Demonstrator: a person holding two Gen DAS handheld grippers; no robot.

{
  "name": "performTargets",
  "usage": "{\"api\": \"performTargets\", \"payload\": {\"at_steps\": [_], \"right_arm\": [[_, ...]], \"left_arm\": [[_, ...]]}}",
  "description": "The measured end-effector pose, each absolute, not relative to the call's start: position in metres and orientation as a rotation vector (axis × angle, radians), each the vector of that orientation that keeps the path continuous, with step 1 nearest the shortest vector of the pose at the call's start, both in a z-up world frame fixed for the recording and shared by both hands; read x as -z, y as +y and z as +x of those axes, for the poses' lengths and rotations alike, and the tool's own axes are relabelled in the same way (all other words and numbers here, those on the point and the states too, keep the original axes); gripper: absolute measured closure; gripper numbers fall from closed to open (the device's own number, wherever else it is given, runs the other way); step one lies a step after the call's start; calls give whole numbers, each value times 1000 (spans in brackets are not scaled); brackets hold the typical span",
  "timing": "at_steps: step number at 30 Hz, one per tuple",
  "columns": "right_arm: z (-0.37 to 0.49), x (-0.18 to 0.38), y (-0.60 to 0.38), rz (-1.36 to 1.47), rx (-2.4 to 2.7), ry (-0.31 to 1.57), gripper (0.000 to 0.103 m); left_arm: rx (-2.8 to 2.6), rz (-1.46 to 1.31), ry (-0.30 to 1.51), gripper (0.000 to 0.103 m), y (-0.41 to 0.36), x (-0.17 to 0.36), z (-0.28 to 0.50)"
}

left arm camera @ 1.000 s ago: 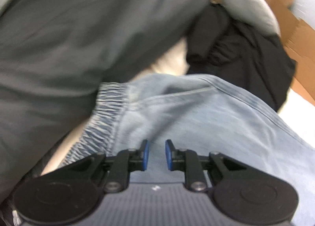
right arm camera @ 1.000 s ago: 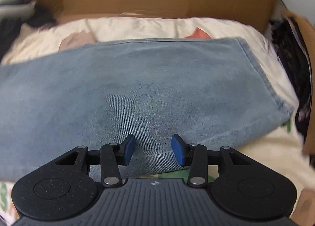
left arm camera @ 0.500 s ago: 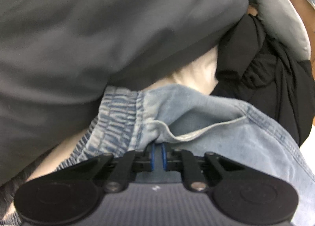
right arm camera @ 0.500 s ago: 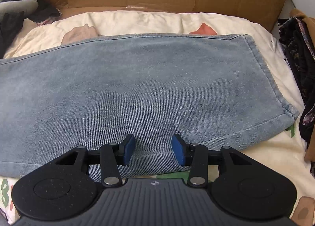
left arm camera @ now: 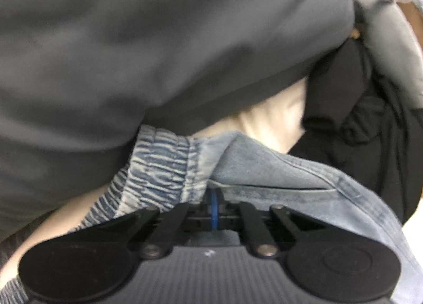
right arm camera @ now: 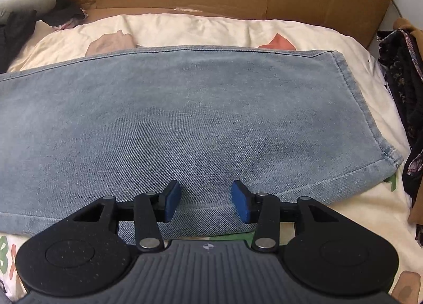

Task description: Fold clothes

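Denim jeans (right arm camera: 185,118) waistband edge in left hand-held gripper (left arm camera: 214,207); right hand-held gripper (right arm camera: 206,202) agape nr hem.

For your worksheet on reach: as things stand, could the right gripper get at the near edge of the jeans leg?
Probably yes. The right gripper hangs open just above the near edge of the jeans, which lie flat on the quilt, and nothing sits between its jaws and the cloth.

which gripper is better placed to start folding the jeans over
Left. The left gripper is shut on the jeans beside the waistband; the right gripper is open, holding nothing.
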State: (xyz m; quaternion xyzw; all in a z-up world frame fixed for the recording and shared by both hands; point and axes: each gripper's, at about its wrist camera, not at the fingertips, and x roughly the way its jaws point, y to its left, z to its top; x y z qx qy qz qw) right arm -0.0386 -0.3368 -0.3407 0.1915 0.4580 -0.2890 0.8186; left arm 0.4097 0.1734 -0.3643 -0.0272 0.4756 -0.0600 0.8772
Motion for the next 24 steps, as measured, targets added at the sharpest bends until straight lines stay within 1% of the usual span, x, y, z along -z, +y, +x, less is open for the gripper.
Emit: {"api": "performTargets", "payload": {"at_steps": [4,9,16,19,21,24], "right_arm": [[-37,335,-335,399,634,969,52],[-36,326,-333,387,661,958,53],[-26,335,-330,347,637,982,52],[-25,340,-335,358,651,972,47],[-22,343,-341,366,671,968,36],[-16,346,-354,395,693,951,30]], "left_arm": [[90,35,988,100,155,355,399],[179,50,967,96,134,330,370],[356,51,1022,97,96,332,327],[416,45,1014,96,89,328,314],[453,70,1007,96,82,326,304],[547,97,1040,96,63,330,297]]}}
